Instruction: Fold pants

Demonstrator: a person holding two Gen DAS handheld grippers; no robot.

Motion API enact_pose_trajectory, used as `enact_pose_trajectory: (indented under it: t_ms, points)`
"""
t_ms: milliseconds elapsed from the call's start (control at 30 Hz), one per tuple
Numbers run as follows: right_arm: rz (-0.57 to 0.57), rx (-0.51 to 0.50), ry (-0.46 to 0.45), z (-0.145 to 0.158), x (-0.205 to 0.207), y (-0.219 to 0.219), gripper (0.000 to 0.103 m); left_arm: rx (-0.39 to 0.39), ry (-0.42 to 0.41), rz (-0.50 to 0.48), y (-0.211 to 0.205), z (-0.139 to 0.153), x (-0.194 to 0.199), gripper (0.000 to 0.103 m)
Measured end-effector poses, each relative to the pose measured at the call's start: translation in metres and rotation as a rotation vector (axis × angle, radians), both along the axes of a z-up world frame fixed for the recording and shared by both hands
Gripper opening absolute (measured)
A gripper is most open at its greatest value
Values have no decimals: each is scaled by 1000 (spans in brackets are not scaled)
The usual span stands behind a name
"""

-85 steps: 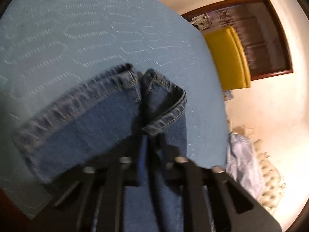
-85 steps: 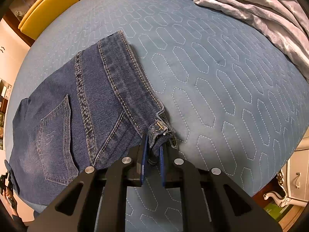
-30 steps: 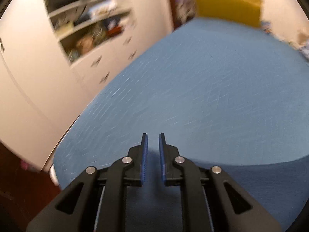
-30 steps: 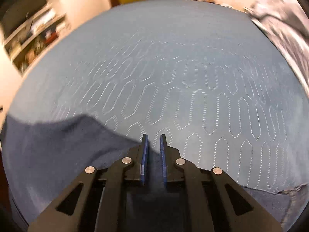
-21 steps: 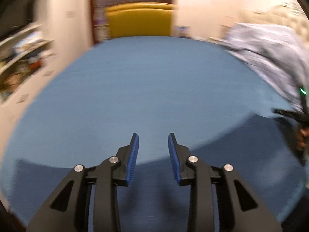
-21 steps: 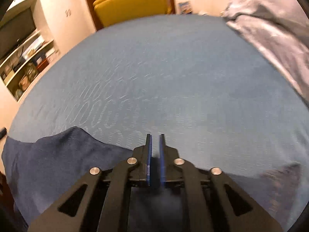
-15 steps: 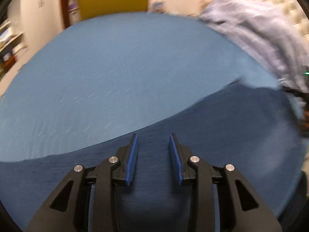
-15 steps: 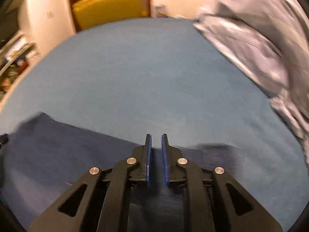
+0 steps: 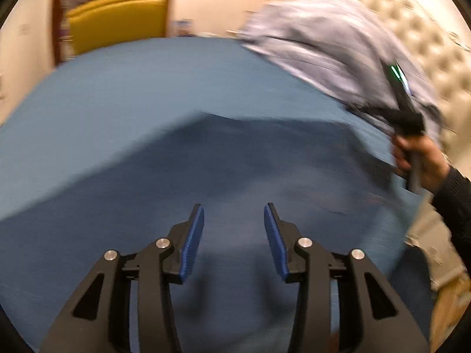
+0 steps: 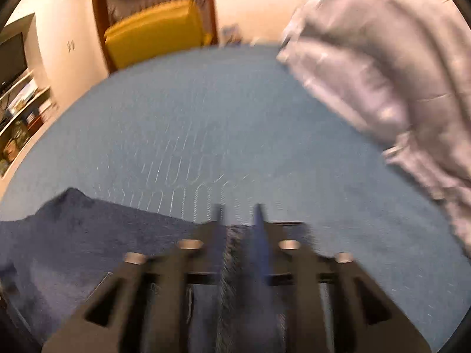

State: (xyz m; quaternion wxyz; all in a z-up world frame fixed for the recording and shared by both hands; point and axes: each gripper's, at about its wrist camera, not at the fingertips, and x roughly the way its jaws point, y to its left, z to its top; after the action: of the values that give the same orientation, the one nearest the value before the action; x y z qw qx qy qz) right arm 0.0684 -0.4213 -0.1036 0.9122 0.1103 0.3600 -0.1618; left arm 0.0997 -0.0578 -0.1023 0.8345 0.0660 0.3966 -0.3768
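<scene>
The dark blue jeans (image 9: 235,158) lie spread on the light blue quilted bed (image 9: 123,88), blurred by motion. My left gripper (image 9: 234,229) is open and empty just above the denim. In the right wrist view the jeans (image 10: 88,235) fill the lower left. My right gripper (image 10: 238,220) has its jaws a little apart with denim between them; the blur hides whether it still grips. The right gripper and the hand holding it (image 9: 412,147) show at the right edge of the left wrist view, at the jeans' far edge.
A crumpled grey blanket (image 10: 382,58) lies on the right side of the bed, by a tufted cream headboard (image 9: 412,35). A yellow chair (image 10: 156,29) stands past the far edge by a dark wooden door. Shelves (image 10: 17,111) line the left wall.
My left gripper has let go of the jeans and opened wide. Both views have swung to the right across the bed. My right gripper's jaws have parted slightly.
</scene>
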Motion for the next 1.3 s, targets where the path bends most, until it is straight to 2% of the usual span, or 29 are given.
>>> enact_pose_trajectory:
  t_ms: [33, 67, 133, 200, 233, 300, 333, 433, 567, 633, 700, 767, 800, 867, 900, 967, 1000, 1067, 1200, 1300]
  points:
    - [-9, 7, -6, 4, -15, 4, 73, -12, 10, -32, -19, -6, -14, 47]
    - [22, 15, 8, 4, -33, 15, 77, -8, 20, -55, -36, -19, -28, 47]
    - [76, -22, 44, 0, -59, 38, 75, 49, 50, -78, -73, -42, -53, 47]
    - [65, -37, 75, -9, -81, 57, 76, 134, 90, -97, -86, -64, -67, 47]
    - [80, 1, 110, -22, -87, 62, 76, 141, 44, -87, -86, -65, -74, 47]
    - [74, -17, 186, -46, -87, 66, 71, 139, 71, -93, -89, -60, -66, 46]
    - [70, -38, 260, -63, -87, 69, 63, 124, 80, -94, -89, -57, -70, 48]
    - [57, 12, 229, -66, -101, 62, 58, 103, 6, -121, -80, -38, -76, 48]
    - [45, 47, 226, -62, -110, 61, 51, 103, -51, -202, -104, -38, -93, 48]
    - [-10, 97, 195, -53, -124, 54, 50, 143, -114, -249, -120, -41, -107, 48]
    - [-126, 220, 145, -48, -144, 32, 50, 147, -124, -281, -139, -44, -109, 47]
    - [-210, 338, 102, -50, -157, 6, 51, 195, -154, -313, -158, -54, -111, 36]
    - [-229, 374, 88, -51, -161, 0, 51, 217, -175, -309, -161, -59, -113, 28]
    - [-257, 426, 76, -56, -165, -13, 51, 221, -179, -306, -166, -61, -110, 19]
    - [-266, 440, 67, -58, -165, -18, 51, 213, -172, -314, -166, -59, -111, 7]
    - [-296, 470, 57, -62, -166, -24, 51, 225, -200, -325, -169, -57, -116, 3]
    - [-304, 477, 56, -64, -163, -29, 44, 233, -215, -329, -170, -56, -120, 2]
    - [-293, 449, 80, -67, -153, -33, 33, 251, -222, -334, -175, -61, -123, 2]
    - [-274, 343, 116, -65, -144, -27, 30, 262, -230, -323, -171, -64, -130, 4]
    - [-270, 267, 139, -61, -141, -18, 30, 224, -159, -307, -170, -62, -124, 24]
